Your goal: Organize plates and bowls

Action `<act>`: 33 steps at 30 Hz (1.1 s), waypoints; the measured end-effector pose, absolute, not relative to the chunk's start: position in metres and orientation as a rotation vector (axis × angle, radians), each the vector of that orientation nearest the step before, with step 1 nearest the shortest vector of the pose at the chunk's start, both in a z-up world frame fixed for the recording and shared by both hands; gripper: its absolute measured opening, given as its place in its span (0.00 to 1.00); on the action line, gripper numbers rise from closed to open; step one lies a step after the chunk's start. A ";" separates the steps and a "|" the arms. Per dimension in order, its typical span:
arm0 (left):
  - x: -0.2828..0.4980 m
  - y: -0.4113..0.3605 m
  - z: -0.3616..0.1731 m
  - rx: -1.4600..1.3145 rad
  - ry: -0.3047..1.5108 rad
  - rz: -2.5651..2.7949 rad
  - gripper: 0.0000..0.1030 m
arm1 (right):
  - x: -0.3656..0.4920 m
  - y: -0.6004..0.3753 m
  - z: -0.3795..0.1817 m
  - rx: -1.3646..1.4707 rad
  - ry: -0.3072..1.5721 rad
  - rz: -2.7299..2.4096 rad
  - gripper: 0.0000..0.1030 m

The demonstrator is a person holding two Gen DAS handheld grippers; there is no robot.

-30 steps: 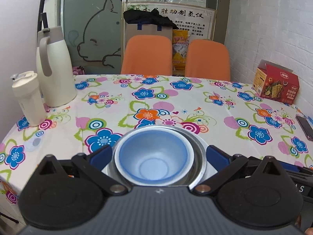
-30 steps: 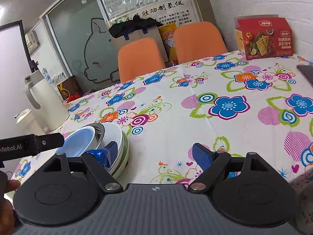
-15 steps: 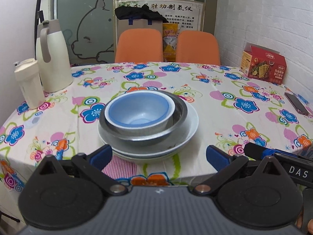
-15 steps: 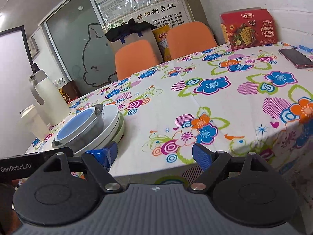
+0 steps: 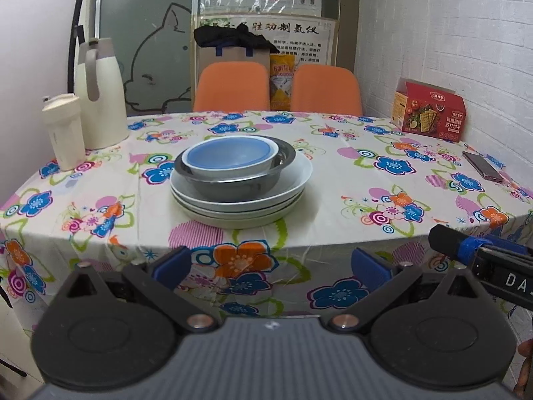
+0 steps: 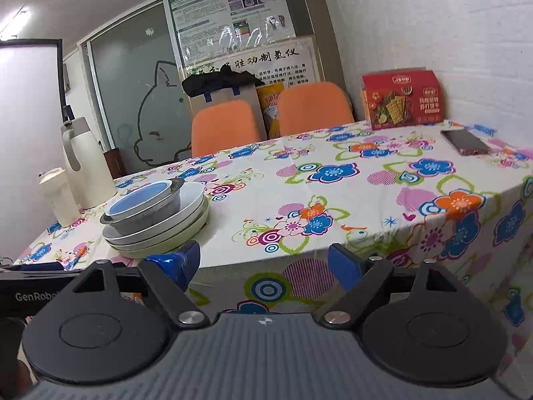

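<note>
A blue bowl with a white rim [image 5: 230, 158] [image 6: 143, 200] nests in a steel bowl [image 5: 233, 185] [image 6: 146, 215], which rests on a stack of white plates [image 5: 293, 190] [image 6: 186, 220] near the table's front edge. My left gripper [image 5: 271, 268] is open and empty, held off the table in front of the flowered cloth, below and short of the stack. My right gripper [image 6: 265, 261] is also open and empty, off the table edge to the right of the stack. Part of the right gripper's body shows at the left wrist view's right edge.
A cream jug [image 5: 98, 96] and a cream tumbler [image 5: 63, 131] stand at the table's left. A red cracker box [image 5: 428, 113] and a phone [image 5: 481, 170] lie on the right side. Two orange chairs [image 5: 233, 86] stand behind the table, and a white brick wall is on the right.
Both grippers have pulled back and down from the table; the stack, close under the left gripper a second ago, now sits farther off. The bowls and plates stayed put.
</note>
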State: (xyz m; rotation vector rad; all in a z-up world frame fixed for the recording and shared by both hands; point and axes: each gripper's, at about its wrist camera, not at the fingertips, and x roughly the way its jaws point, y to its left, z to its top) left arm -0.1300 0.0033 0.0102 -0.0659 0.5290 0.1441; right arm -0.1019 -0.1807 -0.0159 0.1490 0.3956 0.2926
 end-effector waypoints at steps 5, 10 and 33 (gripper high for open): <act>-0.133 0.000 0.007 -0.054 0.522 0.151 0.99 | -0.100 -0.182 -0.018 0.137 0.384 0.278 0.69; -0.135 -0.002 0.004 -0.048 0.528 0.145 0.99 | -0.101 -0.184 -0.024 0.141 0.395 0.276 0.69; -0.141 -0.004 0.007 -0.034 0.501 0.139 0.99 | -0.105 -0.180 -0.030 0.163 0.421 0.310 0.69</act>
